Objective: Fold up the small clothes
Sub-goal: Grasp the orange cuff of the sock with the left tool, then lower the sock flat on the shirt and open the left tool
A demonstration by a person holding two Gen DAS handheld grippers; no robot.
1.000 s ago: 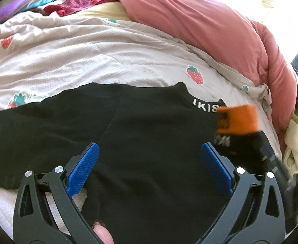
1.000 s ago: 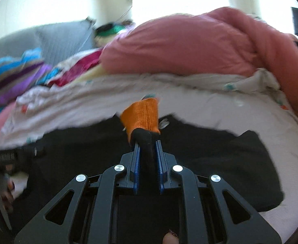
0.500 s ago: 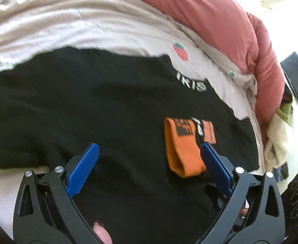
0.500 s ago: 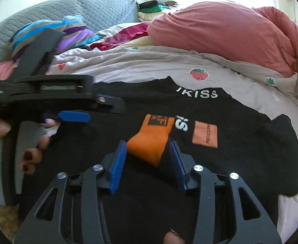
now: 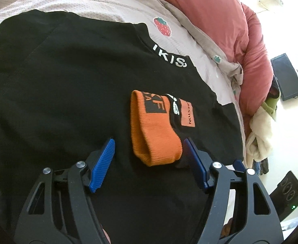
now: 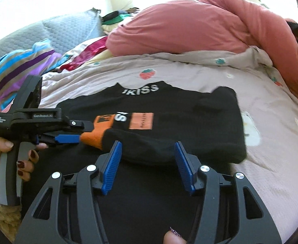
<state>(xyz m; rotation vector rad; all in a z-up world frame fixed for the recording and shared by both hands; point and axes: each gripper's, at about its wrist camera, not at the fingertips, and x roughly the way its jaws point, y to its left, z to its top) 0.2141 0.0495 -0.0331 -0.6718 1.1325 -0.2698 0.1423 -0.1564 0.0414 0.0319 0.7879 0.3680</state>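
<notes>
A sock with an orange cuff (image 5: 153,130) and a black foot (image 6: 140,144) lies on a black T-shirt (image 5: 57,81) spread over the bed. The shirt shows white "IKISS" lettering (image 6: 140,89) at its collar. My left gripper (image 5: 149,160) is open, its blue pads on either side of the orange cuff. It shows side-on in the right wrist view (image 6: 67,138). My right gripper (image 6: 148,162) is open and empty, its pads on either side of the sock's black foot.
The bed has a pale strawberry-print sheet (image 6: 271,134). A pink duvet (image 6: 189,28) is heaped along the far side. Striped and red clothes (image 6: 22,65) lie at the far left by a grey headboard (image 6: 63,30). A dark device (image 5: 287,77) lies on the floor.
The right gripper, shut on the sock a second ago, has laid it on the shirt, opened wide and drawn back. The left gripper has moved in around the orange cuff.
</notes>
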